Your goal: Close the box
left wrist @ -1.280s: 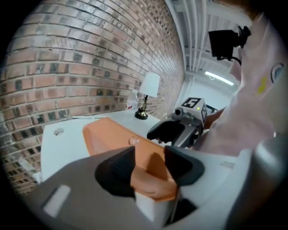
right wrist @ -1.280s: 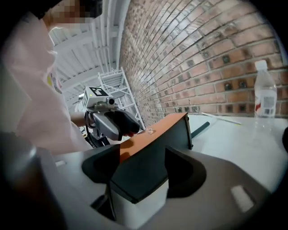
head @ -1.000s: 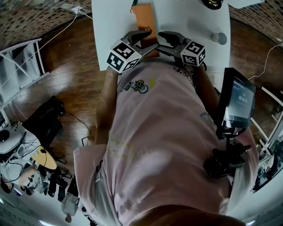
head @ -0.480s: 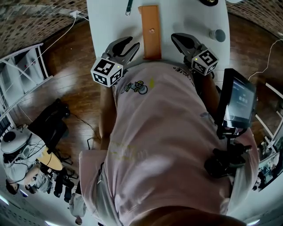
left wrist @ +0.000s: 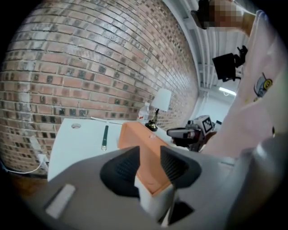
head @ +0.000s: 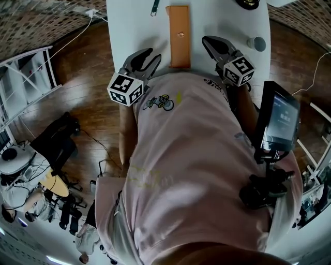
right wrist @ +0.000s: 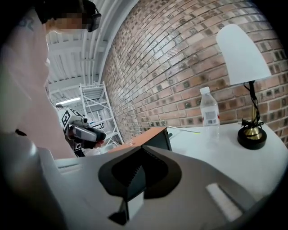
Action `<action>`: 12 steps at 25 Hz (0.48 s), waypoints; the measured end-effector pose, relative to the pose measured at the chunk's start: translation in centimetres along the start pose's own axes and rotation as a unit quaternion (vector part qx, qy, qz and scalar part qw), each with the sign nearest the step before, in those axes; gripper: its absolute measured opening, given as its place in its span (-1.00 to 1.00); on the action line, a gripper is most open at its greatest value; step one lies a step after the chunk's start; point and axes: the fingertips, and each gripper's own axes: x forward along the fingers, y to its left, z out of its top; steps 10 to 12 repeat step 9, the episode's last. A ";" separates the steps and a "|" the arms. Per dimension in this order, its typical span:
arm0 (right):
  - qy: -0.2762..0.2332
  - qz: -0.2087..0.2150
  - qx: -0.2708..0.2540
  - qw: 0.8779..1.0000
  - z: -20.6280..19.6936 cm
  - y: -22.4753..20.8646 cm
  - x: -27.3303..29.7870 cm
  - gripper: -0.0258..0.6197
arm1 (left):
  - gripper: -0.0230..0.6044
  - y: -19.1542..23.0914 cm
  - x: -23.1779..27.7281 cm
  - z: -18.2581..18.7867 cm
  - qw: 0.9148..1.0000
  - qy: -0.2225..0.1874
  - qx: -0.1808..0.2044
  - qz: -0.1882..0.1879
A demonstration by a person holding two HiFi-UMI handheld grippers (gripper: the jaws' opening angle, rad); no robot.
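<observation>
A big brick wall [left wrist: 90, 67] is standing behind the white worktop [head: 134, 31]. The person's pink shirt [head: 196, 155] is filling most of the head view and is hiding the near edge of the worktop. A dark screen [head: 279, 119] on a stand is sitting by the person's right side. A lamp [right wrist: 243, 54] with a white shade and a clear water bottle [right wrist: 209, 112] are standing at the right end of the worktop, well apart from the box.

The long orange box [head: 179, 36] is lying in the middle of the worktop with its lid down flat. A thin dark pen [head: 155, 6] is lying just left of its far end.

The left tool [head: 154, 54] is waiting near the box's left side with its jaws apart, touching nothing. The right tool [head: 208, 41] is waiting near the box's right side with its jaws pressed together, holding nothing.
</observation>
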 end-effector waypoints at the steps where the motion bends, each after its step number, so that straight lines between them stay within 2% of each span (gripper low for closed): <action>1: 0.002 0.001 -0.004 1.000 -0.1 0.0 0.2 -0.91 | -0.46 0.0 0.0 0.0 1.000 -0.001 0.001 0.000; 12: 0.005 0.009 -0.017 1.000 0.3 0.5 0.9 -0.91 | -0.46 0.4 -0.5 0.0 1.000 -0.002 0.004 0.011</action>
